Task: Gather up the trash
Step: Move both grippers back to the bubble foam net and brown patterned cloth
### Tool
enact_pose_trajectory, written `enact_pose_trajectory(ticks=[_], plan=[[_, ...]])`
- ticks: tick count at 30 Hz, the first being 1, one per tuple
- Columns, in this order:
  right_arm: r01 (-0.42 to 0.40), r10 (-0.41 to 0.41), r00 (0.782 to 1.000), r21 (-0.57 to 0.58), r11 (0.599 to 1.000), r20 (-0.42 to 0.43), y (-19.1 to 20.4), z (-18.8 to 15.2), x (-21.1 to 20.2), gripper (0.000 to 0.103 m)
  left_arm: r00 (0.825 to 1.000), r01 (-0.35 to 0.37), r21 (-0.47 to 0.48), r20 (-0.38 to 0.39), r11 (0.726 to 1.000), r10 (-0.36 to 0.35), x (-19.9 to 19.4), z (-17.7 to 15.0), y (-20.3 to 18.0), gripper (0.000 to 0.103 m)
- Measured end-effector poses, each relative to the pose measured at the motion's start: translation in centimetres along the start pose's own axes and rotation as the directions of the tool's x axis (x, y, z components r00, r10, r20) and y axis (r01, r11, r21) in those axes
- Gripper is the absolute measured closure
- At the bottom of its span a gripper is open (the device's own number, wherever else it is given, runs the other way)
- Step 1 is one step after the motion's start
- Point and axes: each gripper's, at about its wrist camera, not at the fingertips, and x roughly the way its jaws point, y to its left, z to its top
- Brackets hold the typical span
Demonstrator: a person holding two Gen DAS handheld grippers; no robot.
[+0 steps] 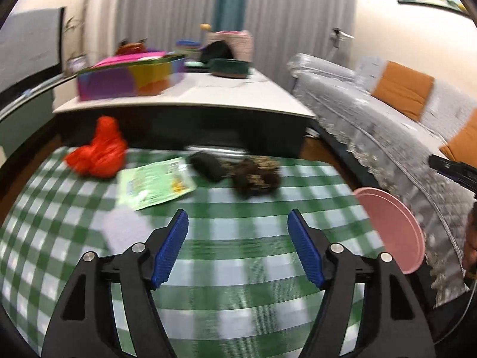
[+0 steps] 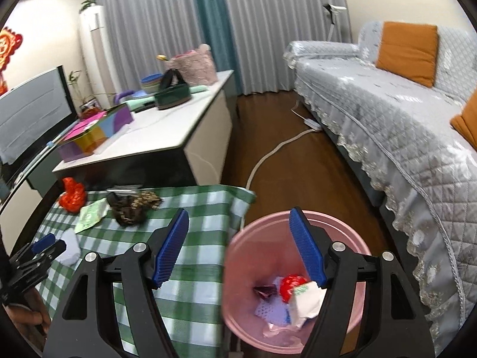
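Observation:
On the green checked tablecloth (image 1: 238, 253) lie a red crumpled bag (image 1: 98, 152), a green wrapper (image 1: 155, 183), a dark brown crumpled wrapper (image 1: 247, 173) and a white scrap (image 1: 125, 226). My left gripper (image 1: 238, 247) is open and empty, above the cloth, short of this trash. My right gripper (image 2: 240, 247) is open and empty, over the pink bin (image 2: 295, 283), which holds several pieces of trash. In the right wrist view the red bag (image 2: 73, 197), green wrapper (image 2: 91, 216), brown wrapper (image 2: 131, 205) and white scrap (image 2: 70, 247) show, with the left gripper (image 2: 44, 247) beside the scrap.
The pink bin's rim (image 1: 396, 229) stands off the table's right edge. A white counter (image 2: 167, 131) with a coloured box (image 2: 95, 131) stands behind the table. A grey covered sofa (image 2: 387, 113) with orange cushions runs along the right. A white cable (image 2: 268, 155) lies on the wooden floor.

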Motion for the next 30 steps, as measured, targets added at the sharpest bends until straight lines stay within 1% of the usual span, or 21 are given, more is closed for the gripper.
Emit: enact_pose_trajectory(ticks=[3, 8, 11, 15, 19, 23, 30], plan=[[-0.038, 0.038, 0.999, -0.014, 0.999, 0.004, 2.0, 0.1, 0.5, 0.032, 0.998, -0.058, 0.006, 0.001, 0.998, 0.058, -0.2, -0.5, 2.1, 0.035], [-0.102, 0.102, 0.995, -0.037, 0.994, -0.002, 5.5, 0.3, 2.1, 0.032, 0.991, -0.132, -0.042, -0.014, 0.99, 0.131, -0.1, -0.9, 5.6, 0.035], [-0.141, 0.14, 0.99, -0.067, 0.988, -0.017, 7.9, 0.2, 3.4, 0.032, 0.989, -0.145, -0.069, -0.021, 0.987, 0.144, 0.0, -1.1, 7.1, 0.035], [-0.188, 0.185, 0.982, -0.107, 0.976, -0.043, 10.9, 0.1, 5.4, 0.032, 0.988, -0.154, -0.08, -0.035, 0.985, 0.152, 0.5, -1.5, 8.2, 0.035], [-0.223, 0.214, 0.974, -0.135, 0.965, -0.074, 13.3, 0.0, 7.7, 0.032, 0.988, -0.147, -0.101, -0.056, 0.984, 0.142, 1.4, -1.7, 9.1, 0.035], [-0.252, 0.236, 0.964, -0.15, 0.956, -0.119, 15.0, -0.6, 10.4, 0.032, 0.988, -0.146, -0.118, -0.073, 0.982, 0.138, 2.3, -1.7, 9.6, 0.035], [-0.286, 0.259, 0.949, -0.144, 0.947, -0.179, 16.6, -1.4, 14.3, 0.034, 0.986, -0.146, -0.108, -0.096, 0.983, 0.136, 3.5, -1.6, 9.6, 0.036]])
